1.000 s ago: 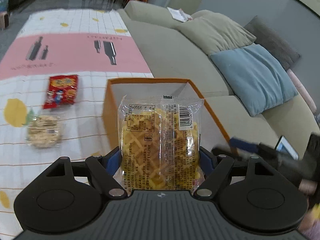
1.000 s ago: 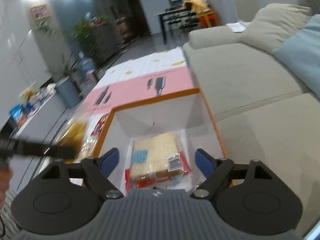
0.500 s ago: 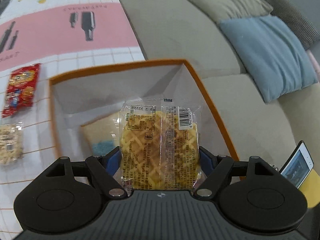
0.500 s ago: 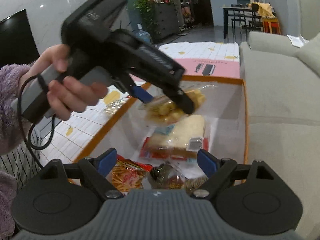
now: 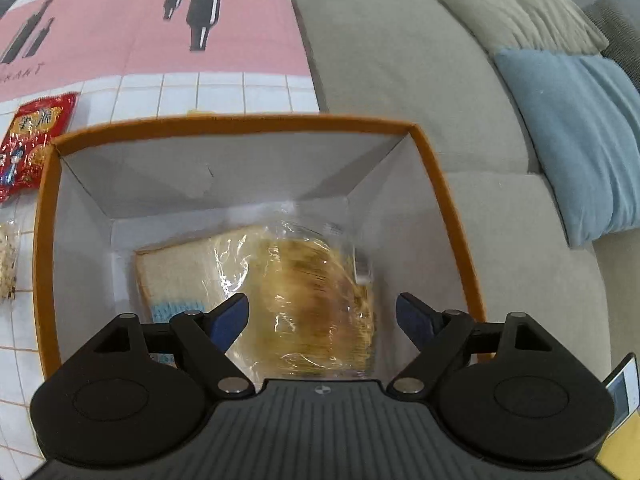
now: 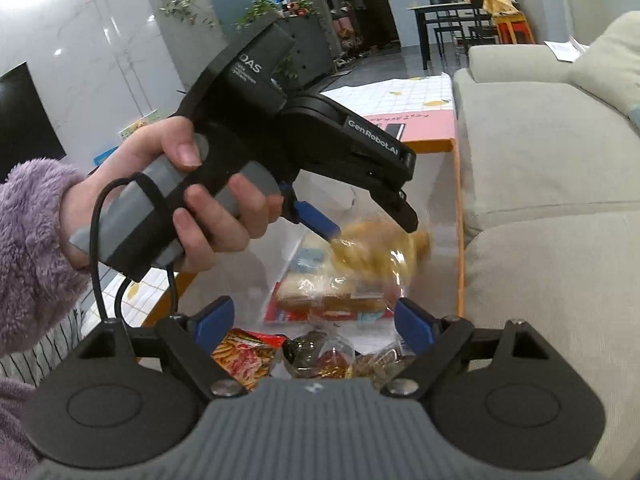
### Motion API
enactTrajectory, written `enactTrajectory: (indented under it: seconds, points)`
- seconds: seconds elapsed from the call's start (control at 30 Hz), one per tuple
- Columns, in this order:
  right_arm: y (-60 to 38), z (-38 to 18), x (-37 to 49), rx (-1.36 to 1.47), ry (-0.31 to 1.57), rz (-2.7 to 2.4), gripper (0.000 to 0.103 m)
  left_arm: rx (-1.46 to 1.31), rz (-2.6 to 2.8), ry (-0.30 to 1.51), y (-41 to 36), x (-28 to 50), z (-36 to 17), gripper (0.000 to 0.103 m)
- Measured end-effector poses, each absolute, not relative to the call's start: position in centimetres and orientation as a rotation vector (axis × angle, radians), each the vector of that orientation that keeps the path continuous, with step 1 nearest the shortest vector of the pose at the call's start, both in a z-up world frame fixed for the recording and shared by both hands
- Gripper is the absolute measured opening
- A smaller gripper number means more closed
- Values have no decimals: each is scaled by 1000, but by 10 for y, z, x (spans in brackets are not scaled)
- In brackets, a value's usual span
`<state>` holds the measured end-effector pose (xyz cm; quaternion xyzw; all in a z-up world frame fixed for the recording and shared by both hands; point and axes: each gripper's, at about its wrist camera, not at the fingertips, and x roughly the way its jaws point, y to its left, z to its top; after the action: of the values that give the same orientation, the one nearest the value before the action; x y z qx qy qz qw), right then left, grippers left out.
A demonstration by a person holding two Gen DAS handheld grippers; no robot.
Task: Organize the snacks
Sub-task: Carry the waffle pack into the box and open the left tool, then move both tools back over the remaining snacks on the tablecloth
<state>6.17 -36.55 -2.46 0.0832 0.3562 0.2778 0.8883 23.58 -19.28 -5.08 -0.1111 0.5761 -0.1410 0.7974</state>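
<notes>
Both grippers spread wide, nothing gripped; left gripper (image 5: 322, 316) over orange box (image 5: 448, 208), blurred waffle packet (image 5: 320, 300) just below its fingertips, atop bread pack (image 5: 180, 268); right gripper (image 6: 312, 326) near box's near end

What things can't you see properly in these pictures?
- Waffle packet: motion-blurred in both views, label unreadable.
- Bread packet, left wrist view: partly hidden by the waffle packet and left gripper.
- Snacks at the near end of the box, right wrist view: covered by the right gripper.
</notes>
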Motion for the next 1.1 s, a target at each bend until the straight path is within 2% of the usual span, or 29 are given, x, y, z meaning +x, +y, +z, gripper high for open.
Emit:
enactTrajectory:
  seconds: [0.43,0.73,1.1]
  points:
    - [-359,-20,69,160,715,525,85,-103,-379,972,-171,185,23,98]
    - [-290,10,77,111,678,525,85,23,-209,708,-114,128,82,98]
    - [-196,29,72,111,661,428,85,-41,-37,649,-15,96,86,98]
